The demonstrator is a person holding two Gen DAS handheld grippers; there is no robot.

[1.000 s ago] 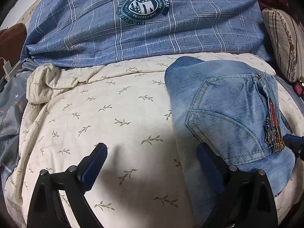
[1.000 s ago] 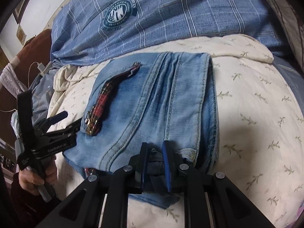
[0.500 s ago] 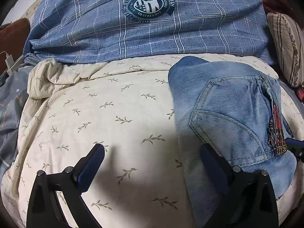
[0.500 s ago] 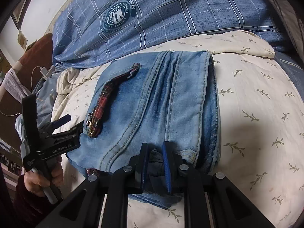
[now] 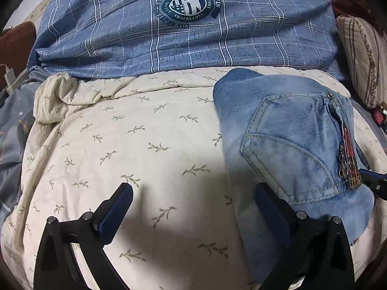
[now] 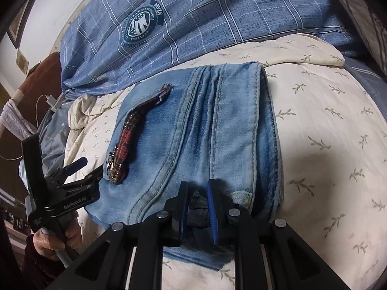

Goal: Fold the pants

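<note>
Light-blue jeans (image 6: 193,133) lie folded into a compact stack on the cream leaf-print quilt (image 6: 326,133). A red plaid strap with a small chain (image 6: 128,142) lies along the pocket. My right gripper (image 6: 197,203) is shut on a bunch of denim at the stack's near edge. My left gripper (image 5: 193,200) is open above the quilt; its right finger (image 5: 266,200) hangs over the jeans' (image 5: 290,145) left edge and nothing is gripped. In the right wrist view the left gripper (image 6: 89,168) sits at the stack's left corner, held by a hand (image 6: 48,239).
A blue plaid duvet with a round emblem (image 5: 188,4) is heaped behind the quilt. A striped pillow (image 5: 362,60) lies at the right. At the left, a white charger with its cable (image 5: 9,77) rests on grey-blue bedding (image 5: 12,133).
Both grippers stay where they were and the jeans have not shifted. The right wrist view has rolled slightly.
</note>
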